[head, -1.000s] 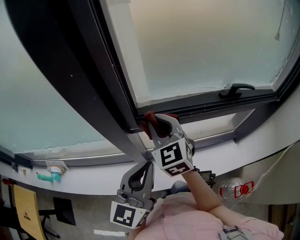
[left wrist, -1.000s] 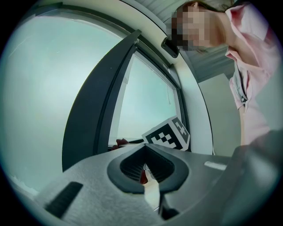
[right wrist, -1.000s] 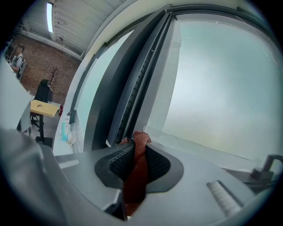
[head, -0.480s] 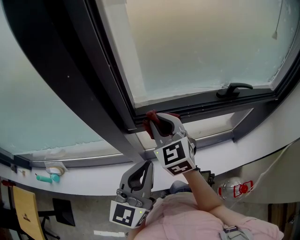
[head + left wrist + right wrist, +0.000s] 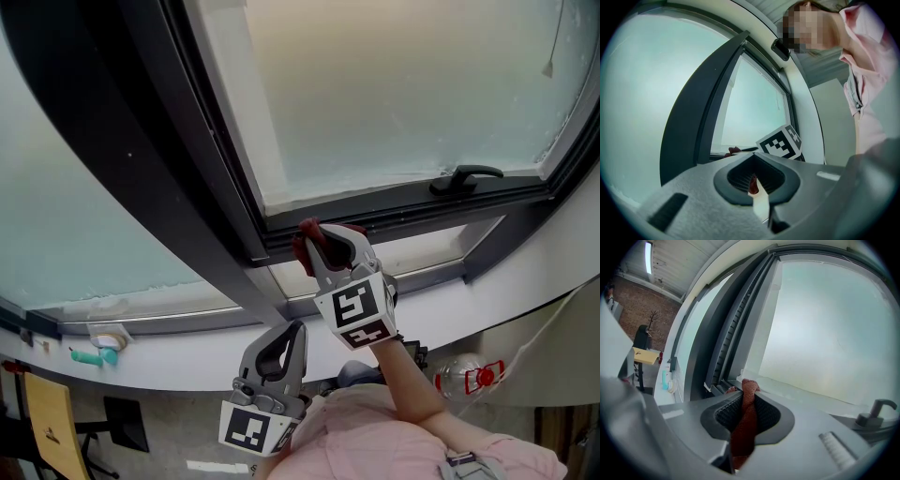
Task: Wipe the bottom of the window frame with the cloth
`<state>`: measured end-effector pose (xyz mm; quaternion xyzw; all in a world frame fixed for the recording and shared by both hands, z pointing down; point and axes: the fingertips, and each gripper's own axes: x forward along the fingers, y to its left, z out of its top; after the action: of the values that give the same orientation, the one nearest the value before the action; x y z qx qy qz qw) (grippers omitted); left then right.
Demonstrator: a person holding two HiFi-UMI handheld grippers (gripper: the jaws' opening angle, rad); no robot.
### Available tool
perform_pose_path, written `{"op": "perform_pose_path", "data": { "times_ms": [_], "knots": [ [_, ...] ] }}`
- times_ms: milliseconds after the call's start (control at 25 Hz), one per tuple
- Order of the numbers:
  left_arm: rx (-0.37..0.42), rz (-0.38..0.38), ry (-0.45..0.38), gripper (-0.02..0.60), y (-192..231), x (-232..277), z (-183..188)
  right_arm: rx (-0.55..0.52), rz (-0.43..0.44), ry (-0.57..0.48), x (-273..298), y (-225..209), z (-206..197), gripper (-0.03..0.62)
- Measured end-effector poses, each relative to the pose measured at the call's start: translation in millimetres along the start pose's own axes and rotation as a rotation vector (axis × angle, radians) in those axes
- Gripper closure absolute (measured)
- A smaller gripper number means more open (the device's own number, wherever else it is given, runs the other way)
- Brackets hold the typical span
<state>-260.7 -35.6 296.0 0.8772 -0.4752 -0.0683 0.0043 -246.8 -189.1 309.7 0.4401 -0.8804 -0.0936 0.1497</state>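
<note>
Red cloth (image 5: pixel 743 420) is pinched tight in the right gripper's (image 5: pixel 322 246) jaws, its tip at the window frame's (image 5: pixel 412 214) bottom rail. The left gripper's (image 5: pixel 754 185) jaws are pressed together, holding nothing.

Your left gripper (image 5: pixel 296 329) and right gripper (image 5: pixel 330 246) are pale grey moulded plastic. Each has dark ribbed pads (image 5: pixel 724 413) set in a rounded hollow. Behind each jaw body sits a white cube printed with black square markers, the left cube (image 5: pixel 249 428) and the right cube (image 5: pixel 354 309). Behind the cubes you wear a pink top (image 5: pixel 375 441).
</note>
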Motion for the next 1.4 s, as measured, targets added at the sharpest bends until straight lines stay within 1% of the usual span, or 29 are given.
{"op": "perform_pose_path", "data": {
  "times_ms": [760,1400],
  "knots": [
    [-0.008,-0.012,0.01,0.584,-11.7,7.7,-3.5,0.024,-0.05,0.012,-13.7,-29.2,-11.9,0.53],
    [-0.041,-0.039,0.04,0.584,-28.1,25.7,-9.3,0.045,-0.084,0.03,-26.5,-58.6,-22.7,0.53]
  ]
}}
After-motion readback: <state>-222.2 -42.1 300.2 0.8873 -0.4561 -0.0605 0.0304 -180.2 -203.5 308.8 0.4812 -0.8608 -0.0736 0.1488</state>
